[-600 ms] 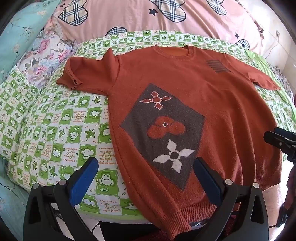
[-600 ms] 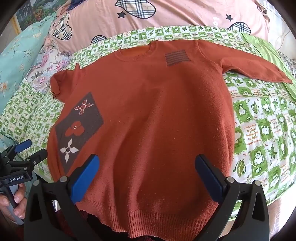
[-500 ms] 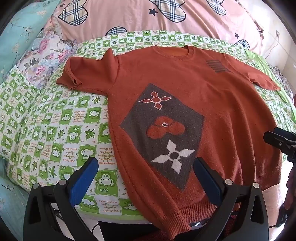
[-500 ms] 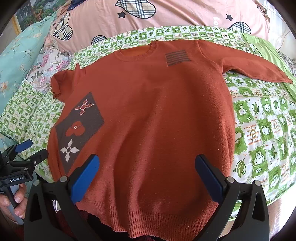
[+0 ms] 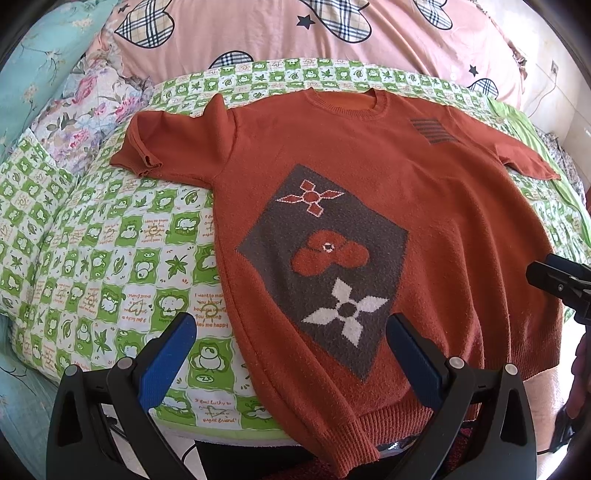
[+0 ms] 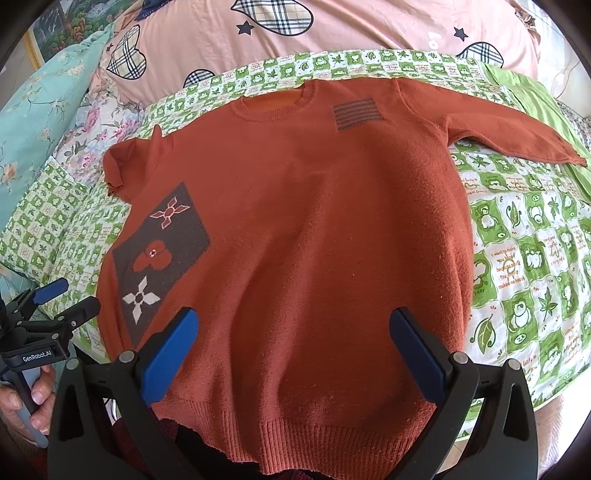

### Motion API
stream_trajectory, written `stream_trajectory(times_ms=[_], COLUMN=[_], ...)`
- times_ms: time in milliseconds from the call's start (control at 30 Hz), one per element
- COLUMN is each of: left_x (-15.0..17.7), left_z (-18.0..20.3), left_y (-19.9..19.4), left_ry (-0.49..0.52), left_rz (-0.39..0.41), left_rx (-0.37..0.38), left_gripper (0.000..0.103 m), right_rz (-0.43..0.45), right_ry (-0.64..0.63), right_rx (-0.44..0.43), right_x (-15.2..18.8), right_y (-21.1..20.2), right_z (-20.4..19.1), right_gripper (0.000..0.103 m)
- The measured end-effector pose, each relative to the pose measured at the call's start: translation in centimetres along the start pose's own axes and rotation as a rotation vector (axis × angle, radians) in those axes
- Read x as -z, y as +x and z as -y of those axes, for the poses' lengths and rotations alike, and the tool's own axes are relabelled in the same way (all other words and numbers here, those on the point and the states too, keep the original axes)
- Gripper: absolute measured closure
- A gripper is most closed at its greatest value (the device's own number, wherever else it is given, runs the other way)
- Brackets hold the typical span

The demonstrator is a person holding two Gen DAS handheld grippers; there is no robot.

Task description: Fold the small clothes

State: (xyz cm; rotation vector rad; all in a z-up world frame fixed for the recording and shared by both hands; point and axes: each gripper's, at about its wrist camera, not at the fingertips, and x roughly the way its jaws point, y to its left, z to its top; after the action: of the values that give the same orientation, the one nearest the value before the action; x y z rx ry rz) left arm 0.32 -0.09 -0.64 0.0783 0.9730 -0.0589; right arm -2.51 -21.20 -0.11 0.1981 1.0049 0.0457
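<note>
green checked quilt [image 5: 110, 266], pink heart-print pillow [image 5: 258, 29]

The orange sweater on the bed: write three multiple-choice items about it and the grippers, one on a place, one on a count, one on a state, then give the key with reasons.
1. Where does the dark patch with the flower shapes sit on the orange sweater?
A. over the lower front, toward the left gripper's side
B. on one sleeve
C. at the collar

2. How many flower shapes are on that patch?
A. one
B. three
C. five

3. How does the right gripper stand?
A. shut on the hem
B. shut on a sleeve
C. open, holding nothing

Key: 1 A, the patch lies low on the body, ahead of the left gripper. 2 B, an outlined one, a red one and a white one. 3 C, its blue pads stand wide apart above the knit.
</note>
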Motion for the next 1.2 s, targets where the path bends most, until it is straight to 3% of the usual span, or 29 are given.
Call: stream_trajectory(times_ms=[467, 700, 900, 1200], left_x=[0.0, -0.1, -0.5, -1.5], left_z=[-0.4, -0.3, -0.2, 0.3], left_y=[-0.2, -0.2, 0.0, 0.7], left_ry=[-0.001, 0.003, 0.001, 0.017], left_rz=[-0.002, -0.007, -0.006, 0.014], left_rx=[0.002, -0.005, 0.004, 0.012], left_gripper=[0.000, 0.000, 0.000, 0.000], right_rz=[0.002, -0.006, 0.011, 0.003], right_ry=[0.010, 0.045, 0.025, 0.061], right_rx=[-0.017, -0.067, -0.040, -0.069], right_x=[0.0, -0.3, -0.3, -0.6], right_y=[-0.1, -0.4, -0.4, 0.0], right_z=[-0.3, 0.0, 0.0, 1.1], right_gripper=[0.000, 0.000, 0.000, 0.000])
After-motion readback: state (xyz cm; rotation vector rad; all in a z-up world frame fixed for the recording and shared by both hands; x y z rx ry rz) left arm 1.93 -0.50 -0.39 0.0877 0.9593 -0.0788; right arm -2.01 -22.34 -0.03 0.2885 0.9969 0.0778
